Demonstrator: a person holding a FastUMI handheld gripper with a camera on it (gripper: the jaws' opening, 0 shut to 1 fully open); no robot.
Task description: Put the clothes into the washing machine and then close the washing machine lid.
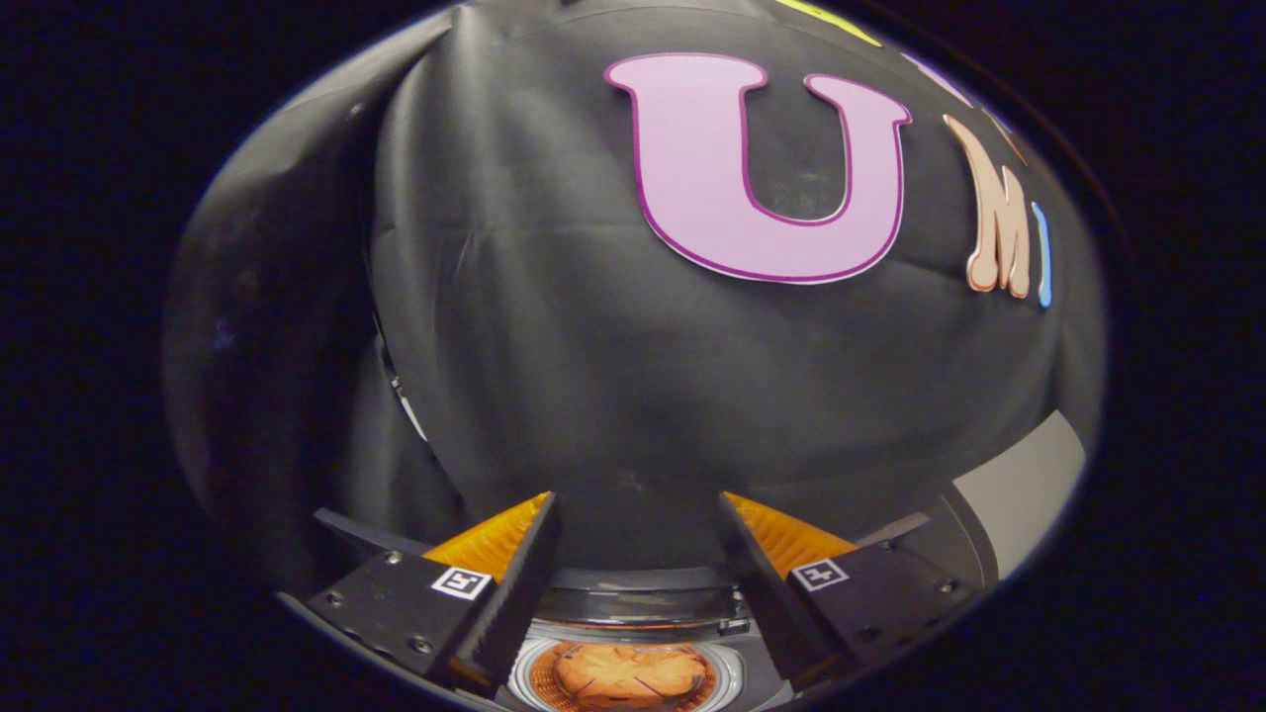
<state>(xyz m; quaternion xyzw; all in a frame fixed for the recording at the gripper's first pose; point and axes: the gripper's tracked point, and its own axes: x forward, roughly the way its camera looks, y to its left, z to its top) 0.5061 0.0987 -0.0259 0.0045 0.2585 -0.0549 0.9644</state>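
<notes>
**Q:** What is around you?

**A:** A black cloth wall (pixel 613 376) hangs ahead of me, creased and draped, covering most of what I see. To the right of my fingers, low down, a pale grey strip of surface (pixel 1024 489) shows beside the cloth.

**Q:** And your jaws?

**A:** My jaws (pixel 638 534) stand wide apart with nothing between them. The 2 fingers are dark with ridged inner faces and orange backing, and each carries a small square black-and-white marker. They point at the cloth, not touching it.

**Q:** Where is the washing machine?

**A:** Below and between my fingers. I look down into the washing machine (pixel 727 682) through its round opening with a pale rim. Its lid (pixel 633 605), a dark curved band, stands up at the far side of the opening.

**Q:** And the clothes?

**A:** The clothes (pixel 623 672), a crumpled orange bundle, lie inside the drum, well below my fingertips.
</notes>
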